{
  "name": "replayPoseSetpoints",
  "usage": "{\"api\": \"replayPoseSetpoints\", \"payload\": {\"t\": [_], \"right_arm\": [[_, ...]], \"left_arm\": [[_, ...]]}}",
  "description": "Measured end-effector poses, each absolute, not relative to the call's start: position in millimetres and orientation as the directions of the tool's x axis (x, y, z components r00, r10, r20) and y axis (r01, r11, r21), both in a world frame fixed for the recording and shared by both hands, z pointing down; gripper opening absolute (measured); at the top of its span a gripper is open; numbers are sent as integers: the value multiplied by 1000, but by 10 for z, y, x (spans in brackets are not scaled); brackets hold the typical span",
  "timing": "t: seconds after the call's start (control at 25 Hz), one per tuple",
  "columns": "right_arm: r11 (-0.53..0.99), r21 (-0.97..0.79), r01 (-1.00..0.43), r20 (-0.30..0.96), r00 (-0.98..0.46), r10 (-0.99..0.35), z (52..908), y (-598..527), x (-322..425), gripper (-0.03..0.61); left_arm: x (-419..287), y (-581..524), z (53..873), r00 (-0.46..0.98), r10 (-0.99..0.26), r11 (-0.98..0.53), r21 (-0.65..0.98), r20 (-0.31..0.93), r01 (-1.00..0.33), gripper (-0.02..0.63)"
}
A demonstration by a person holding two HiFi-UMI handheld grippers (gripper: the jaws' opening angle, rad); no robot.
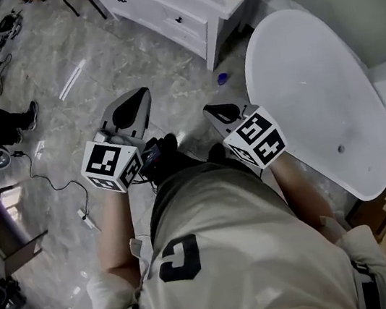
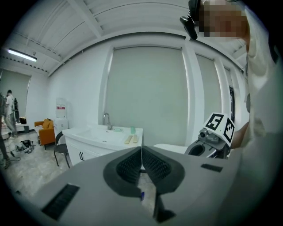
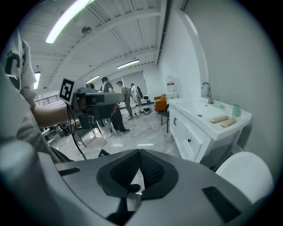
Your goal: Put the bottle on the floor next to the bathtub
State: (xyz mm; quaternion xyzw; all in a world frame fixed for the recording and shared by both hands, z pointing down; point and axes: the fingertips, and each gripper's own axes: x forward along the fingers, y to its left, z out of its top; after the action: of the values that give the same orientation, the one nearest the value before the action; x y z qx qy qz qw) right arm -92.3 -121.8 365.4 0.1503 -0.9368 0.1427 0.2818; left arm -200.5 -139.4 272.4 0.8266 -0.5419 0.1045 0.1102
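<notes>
left gripper (image 2: 141, 154) and right gripper (image 3: 139, 154) are both clenched, empty; a blue bottle (image 1: 222, 78) sits on the floor (image 1: 126, 58) just beside the bathtub (image 1: 315, 93).

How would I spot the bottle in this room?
Find the big white oval bathtub. On the grey marble floor by its rounded end, at the foot of the white vanity cabinet, sits the bottle. It is the only small blue thing there.
</notes>
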Motion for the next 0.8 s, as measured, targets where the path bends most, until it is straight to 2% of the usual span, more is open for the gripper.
{"api": "replayPoseSetpoints", "payload": {"t": [0.44,0.8], "right_arm": [[848,-278,-451,645,-742,-183,3708,-1048,-1661,28],[820,-236,-522,693,-682,-234,3720,-933,-2288,28]], "left_arm": [[-2935,-966,2692,306,-924,-312,9,227,-950,60],[-3342,-824,2690,403,-892,-424,-70,204,-903,60]]}}
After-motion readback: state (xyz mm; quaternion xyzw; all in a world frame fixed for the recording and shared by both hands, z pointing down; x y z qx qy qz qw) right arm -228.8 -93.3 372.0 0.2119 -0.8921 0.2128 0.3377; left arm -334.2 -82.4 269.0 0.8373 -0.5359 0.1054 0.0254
